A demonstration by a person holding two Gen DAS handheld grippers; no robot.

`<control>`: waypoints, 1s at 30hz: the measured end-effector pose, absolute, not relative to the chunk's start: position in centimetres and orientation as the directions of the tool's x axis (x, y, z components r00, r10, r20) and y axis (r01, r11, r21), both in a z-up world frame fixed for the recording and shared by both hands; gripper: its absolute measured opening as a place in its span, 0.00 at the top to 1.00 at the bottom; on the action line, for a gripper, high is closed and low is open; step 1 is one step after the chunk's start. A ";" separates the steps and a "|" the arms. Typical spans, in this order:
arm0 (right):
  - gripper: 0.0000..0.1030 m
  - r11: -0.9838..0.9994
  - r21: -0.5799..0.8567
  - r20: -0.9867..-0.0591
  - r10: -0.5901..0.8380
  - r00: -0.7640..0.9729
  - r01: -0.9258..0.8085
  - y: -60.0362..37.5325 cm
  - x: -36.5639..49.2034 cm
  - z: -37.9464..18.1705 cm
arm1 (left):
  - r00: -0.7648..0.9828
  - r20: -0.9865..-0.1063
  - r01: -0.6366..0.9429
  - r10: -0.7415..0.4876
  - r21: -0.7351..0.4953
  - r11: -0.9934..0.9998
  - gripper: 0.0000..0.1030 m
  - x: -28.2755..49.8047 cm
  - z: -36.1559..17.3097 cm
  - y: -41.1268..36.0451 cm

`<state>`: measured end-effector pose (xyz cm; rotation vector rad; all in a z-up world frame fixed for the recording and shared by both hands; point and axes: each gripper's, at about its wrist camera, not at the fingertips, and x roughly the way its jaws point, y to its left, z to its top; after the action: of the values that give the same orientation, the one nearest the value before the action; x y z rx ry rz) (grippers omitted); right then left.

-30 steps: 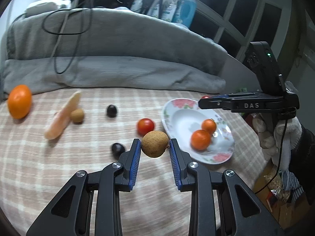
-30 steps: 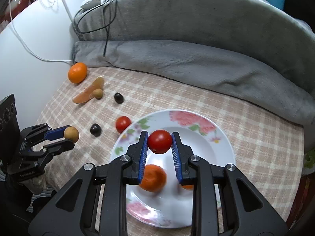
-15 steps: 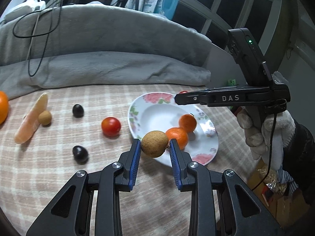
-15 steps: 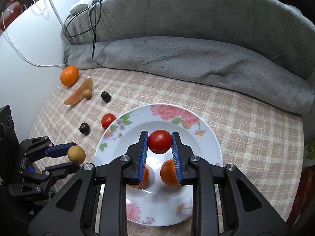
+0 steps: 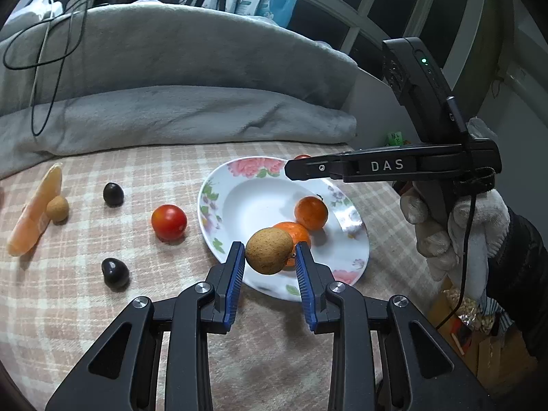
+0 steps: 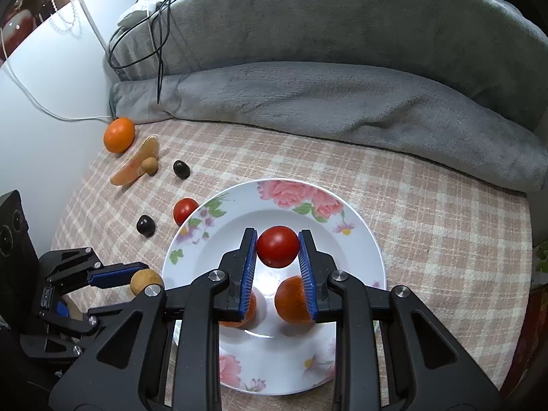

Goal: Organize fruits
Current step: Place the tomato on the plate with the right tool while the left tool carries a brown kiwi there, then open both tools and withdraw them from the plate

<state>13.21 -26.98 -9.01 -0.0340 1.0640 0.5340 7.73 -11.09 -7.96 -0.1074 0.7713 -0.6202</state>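
Fruits are partly gathered: two small oranges [image 6: 294,299] lie on the floral plate [image 6: 356,226] at lower centre. The right gripper [image 6: 278,251] holds a cherry tomato [image 6: 277,246] in its jaws above the plate, and the left gripper [image 5: 270,257] clamps a longan [image 5: 269,255] at the plate's near rim. Left on the checked cloth [image 5: 102,308], in the left half of the frame: another tomato [image 5: 169,222], two dark fruits [image 5: 114,271], a second longan [image 5: 57,208], a pomelo segment [image 5: 34,219] and a mandarin [image 6: 119,134].

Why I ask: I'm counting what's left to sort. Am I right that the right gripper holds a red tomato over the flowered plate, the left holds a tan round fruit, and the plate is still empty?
Not quite: the flowered plate already holds two orange fruits, as the right wrist view shows. The right gripper does hold the red tomato over it, and the left gripper the tan round fruit.
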 end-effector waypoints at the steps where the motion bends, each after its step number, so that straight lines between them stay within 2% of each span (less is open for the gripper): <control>1: 0.71 0.874 0.227 -0.837 0.401 0.373 -0.431 -27.0 13.2 -9.0 | 0.550 -0.618 0.485 -0.561 -0.311 0.818 0.72 7.7 -7.9 -11.0; 2: 0.59 0.874 0.226 -0.836 0.401 0.375 -0.430 -27.1 13.3 -9.0 | 0.552 -0.618 0.482 -0.560 -0.312 0.819 0.72 7.7 -7.9 -11.0; 3: 0.52 0.877 0.221 -0.833 0.398 0.384 -0.427 -27.1 13.2 -8.9 | 0.554 -0.617 0.479 -0.559 -0.312 0.820 0.71 7.8 -7.9 -10.9; 4: 0.39 0.879 0.217 -0.830 0.396 0.392 -0.425 -27.1 13.2 -8.8 | 0.555 -0.615 0.478 -0.559 -0.314 0.820 0.66 7.8 -7.9 -10.8; 5: 0.36 0.879 0.216 -0.827 0.396 0.398 -0.425 -27.1 13.1 -8.6 | 0.557 -0.612 0.478 -0.561 -0.316 0.820 0.59 7.8 -7.8 -10.8; 7: 0.36 0.879 0.217 -0.824 0.397 0.404 -0.424 -27.1 13.1 -8.4 | 0.561 -0.608 0.477 -0.562 -0.318 0.819 0.54 7.7 -7.8 -10.5; 9: 0.31 0.884 0.207 -0.822 0.389 0.416 -0.418 -27.1 13.1 -8.3 | 0.563 -0.608 0.472 -0.559 -0.319 0.822 0.50 7.7 -7.8 -10.5; 11: 0.23 0.886 0.204 -0.818 0.388 0.425 -0.416 -27.2 13.0 -8.1 | 0.567 -0.608 0.468 -0.556 -0.317 0.825 0.42 7.7 -7.8 -10.3; 15: 0.19 0.886 0.207 -0.809 0.393 0.436 -0.415 -27.2 13.0 -7.8 | 0.578 -0.609 0.463 -0.543 -0.304 0.833 0.33 7.6 -7.7 -10.2; 16: 0.15 0.887 0.205 -0.808 0.392 0.440 -0.414 -27.1 12.9 -7.7 | 0.580 -0.609 0.461 -0.541 -0.302 0.834 0.30 7.6 -7.7 -10.1; 17: 0.13 0.887 0.204 -0.807 0.392 0.442 -0.414 -27.1 12.9 -7.7 | 0.581 -0.608 0.462 -0.541 -0.301 0.834 0.30 7.6 -7.6 -10.0; 30: 0.12 0.886 0.175 -0.792 0.386 0.474 -0.429 -25.7 12.4 -7.2 | 0.634 -0.596 0.445 -0.493 -0.240 0.863 0.30 6.8 -7.3 -8.8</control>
<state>12.45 -25.65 -7.17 -0.0503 0.9552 0.4986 6.80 -8.79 -7.33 -0.0727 0.7034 -0.5368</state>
